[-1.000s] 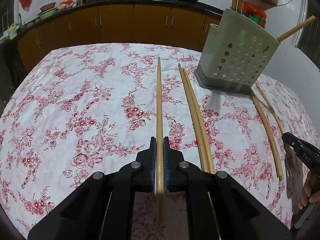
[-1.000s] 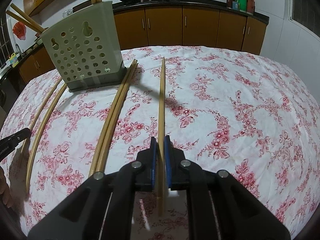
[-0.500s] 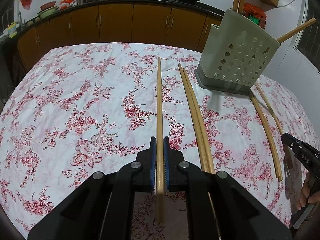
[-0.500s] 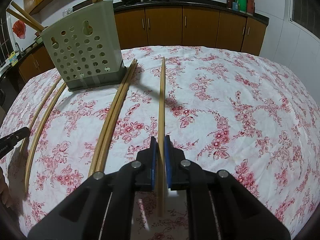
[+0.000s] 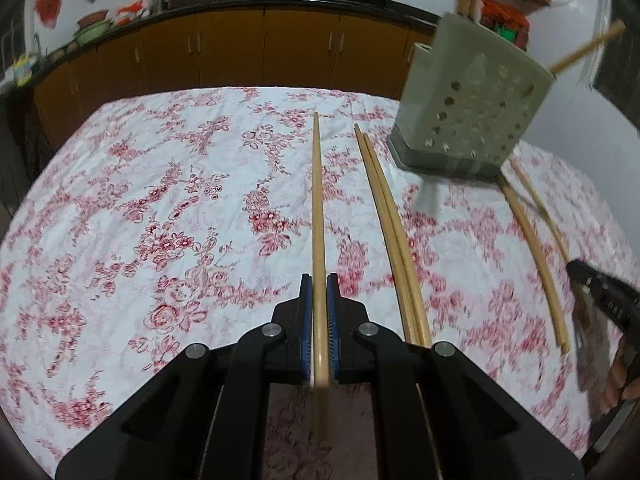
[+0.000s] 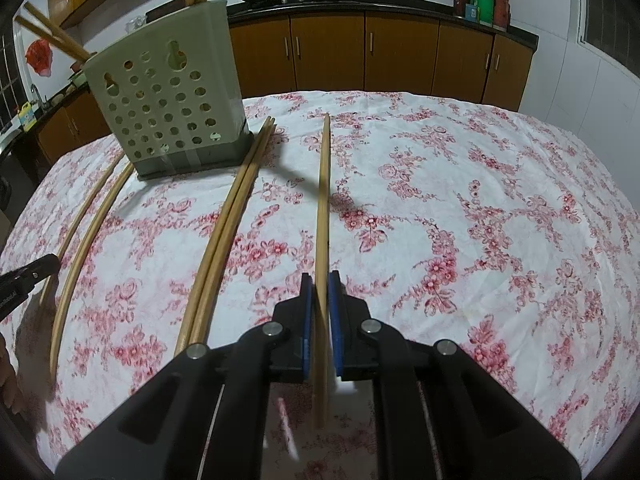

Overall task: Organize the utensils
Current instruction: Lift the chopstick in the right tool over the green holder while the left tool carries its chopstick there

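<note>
Two grippers, one chopstick each. My left gripper is clamped tight on a chopstick left of the holder, and my right gripper is pinching another one right of the holder. Loose pairs lie on the floral cloth either side of the holder, and more sticks already poke out of its top.

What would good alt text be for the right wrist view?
The right tongs are shut on a single wooden chopstick pointing away over a red floral tablecloth. To the left lie a chopstick pair and a perforated green utensil holder with chopsticks in it.
</note>
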Tool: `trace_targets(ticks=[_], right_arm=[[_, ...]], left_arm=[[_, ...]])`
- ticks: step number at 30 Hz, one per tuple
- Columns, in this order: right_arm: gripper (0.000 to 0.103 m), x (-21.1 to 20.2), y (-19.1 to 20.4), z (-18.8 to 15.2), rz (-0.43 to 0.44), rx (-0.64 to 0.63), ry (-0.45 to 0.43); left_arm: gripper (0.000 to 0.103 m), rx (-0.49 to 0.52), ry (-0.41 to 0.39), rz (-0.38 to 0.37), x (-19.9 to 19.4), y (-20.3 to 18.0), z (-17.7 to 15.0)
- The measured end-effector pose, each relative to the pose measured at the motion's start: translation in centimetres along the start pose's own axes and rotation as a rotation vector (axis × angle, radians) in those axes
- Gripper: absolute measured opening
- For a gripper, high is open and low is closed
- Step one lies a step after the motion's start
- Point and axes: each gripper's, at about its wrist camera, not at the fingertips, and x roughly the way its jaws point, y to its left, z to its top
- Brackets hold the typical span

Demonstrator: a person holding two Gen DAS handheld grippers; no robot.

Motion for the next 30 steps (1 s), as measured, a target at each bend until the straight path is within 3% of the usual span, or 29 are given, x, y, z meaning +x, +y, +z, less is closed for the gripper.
trace_targets(ticks=[9, 12, 23, 30], right_arm=[[0.008, -0.6, -0.5, -0.2, 0.015, 0.015, -0.001], [0.008, -2.2, -0.8, 0.6, 0.017, 0.026, -0.051], [0.008, -9.7, -2.2, 4.8, 0.022, 0.069, -0.291], [0.008, -11.7, -2.5, 5.9, 0.028, 0.072, -0.359]], left_arm=[[0.008, 0.052, 0.003, 0.02, -0.6, -0.8, -0.7], [0.008, 0.076, 0.0, 0.027, -1.0, -1.1, -0.7], [0.008, -0.011, -0.237, -0.041, -8.2, -0.5, 4.7], [0.008, -0.023, -0.325, -0.033, -10.5, -0.2, 6.8]])
